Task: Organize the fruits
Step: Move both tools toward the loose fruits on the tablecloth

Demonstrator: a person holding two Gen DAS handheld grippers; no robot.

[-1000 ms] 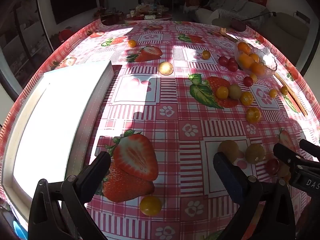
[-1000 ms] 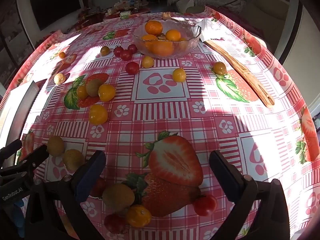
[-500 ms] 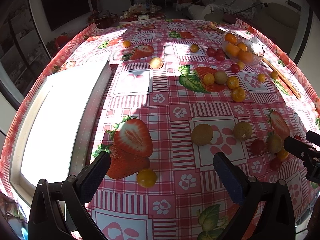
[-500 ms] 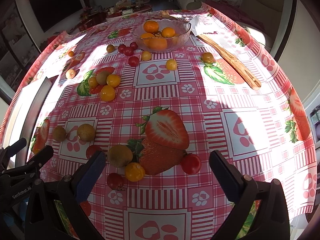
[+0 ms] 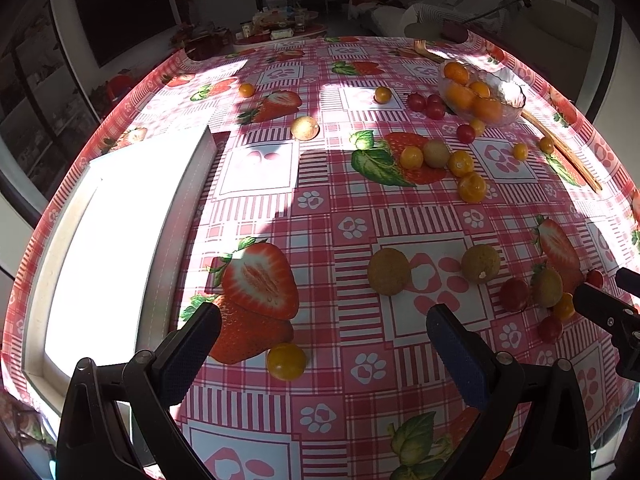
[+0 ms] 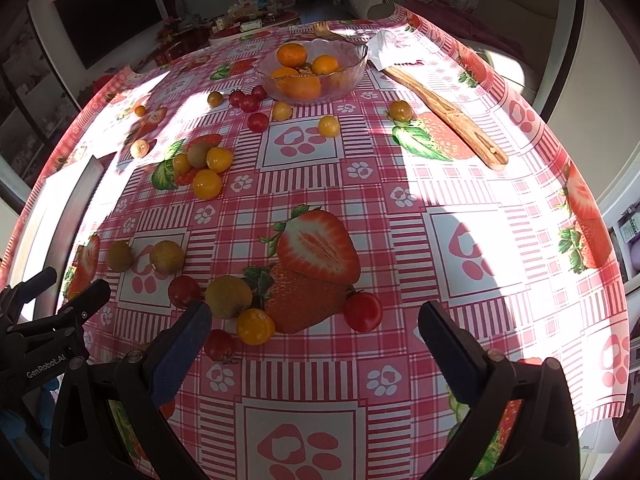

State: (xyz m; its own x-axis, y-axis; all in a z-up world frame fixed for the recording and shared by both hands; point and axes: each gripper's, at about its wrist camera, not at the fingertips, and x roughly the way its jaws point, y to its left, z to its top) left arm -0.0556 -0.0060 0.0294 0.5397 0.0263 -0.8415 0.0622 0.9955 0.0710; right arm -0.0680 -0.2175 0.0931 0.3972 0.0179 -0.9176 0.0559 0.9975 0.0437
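Loose fruits, scattered over the tablecloth (image 6: 400, 248); most not yet gathered.

- Near cluster, just ahead of the right gripper (image 6: 314, 338): one red tomato (image 6: 363, 311), one yellow tomato (image 6: 255, 326), one brown-green round fruit (image 6: 228, 296), two further dark red tomatoes to its left and below.
- Pair of brown round fruits (image 5: 389, 271) on the paw-print square, ahead of the left gripper (image 5: 322, 344).
- Single yellow tomato (image 5: 286, 361), lying between the left gripper's fingers, untouched.
- Middle cluster (image 6: 202, 166): yellow tomatoes and one green-brown fruit on the printed leaf.
- Far scatter: red tomatoes (image 6: 248, 100) and several lone yellow ones just beside the bowl.

Glass bowl (image 6: 352, 68), far end of the table: holds oranges only, as far as can be told. Judged the likely collecting place, though the white box (image 5: 108, 240) at the left edge may serve too; its inside is washed out by sun and cannot be read.

Tongs: both grippers spread wide, holding nothing, hovering over the near edge of the cloth.

Other items: wooden fork (image 6: 444, 108) lying right of the bowl; crumpled paper (image 6: 382, 46) beside it.

Progress, by judgement: early. Nearly all small fruits lie loose; sorting is left to do, nearest cluster first.
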